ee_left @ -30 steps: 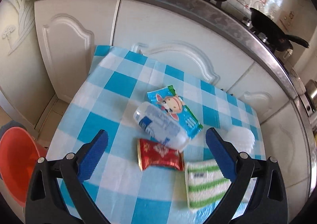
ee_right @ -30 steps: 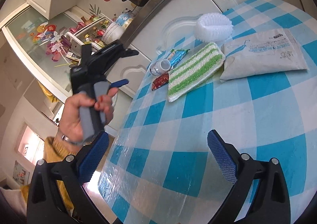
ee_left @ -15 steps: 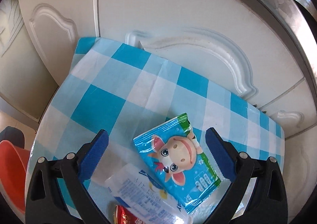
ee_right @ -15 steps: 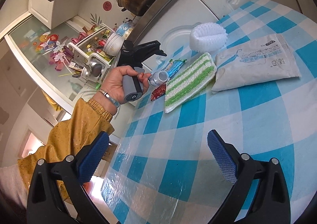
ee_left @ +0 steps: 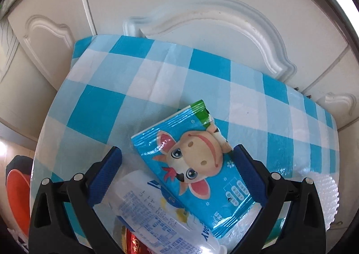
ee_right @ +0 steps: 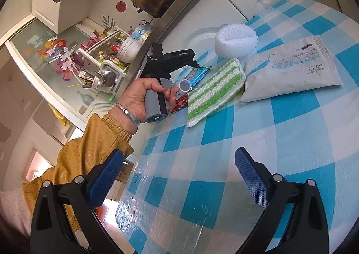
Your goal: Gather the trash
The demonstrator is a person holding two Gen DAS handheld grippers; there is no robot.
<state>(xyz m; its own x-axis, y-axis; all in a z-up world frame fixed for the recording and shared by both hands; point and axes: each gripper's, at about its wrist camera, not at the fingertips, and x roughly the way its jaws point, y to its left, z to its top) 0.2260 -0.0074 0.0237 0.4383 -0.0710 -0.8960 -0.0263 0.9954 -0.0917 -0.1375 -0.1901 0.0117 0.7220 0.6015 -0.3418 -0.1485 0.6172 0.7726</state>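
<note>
The left wrist view is aimed steeply down, super close to the cow wrapper [ee_left: 197, 162] on the surface [ee_left: 125, 97]. The right wrist view is set farther back, looking across. That wrapper [ee_right: 198, 73] and the white bottle [ee_left: 157, 215] are shared.

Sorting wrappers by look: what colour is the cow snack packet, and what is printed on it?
The cow snack packet is shiny blue with a cartoon cow face, green at one end; clearest in the left wrist view.

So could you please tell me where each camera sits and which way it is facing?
Left wrist: on the left gripper, angled down at the blue cow-print wrapper and white plastic bottle; only its fingers show.
Right wrist: on the right gripper, looking across the checked tablecloth; hand and yellow sleeve show.
Shared: wrapper, bottle.
</note>
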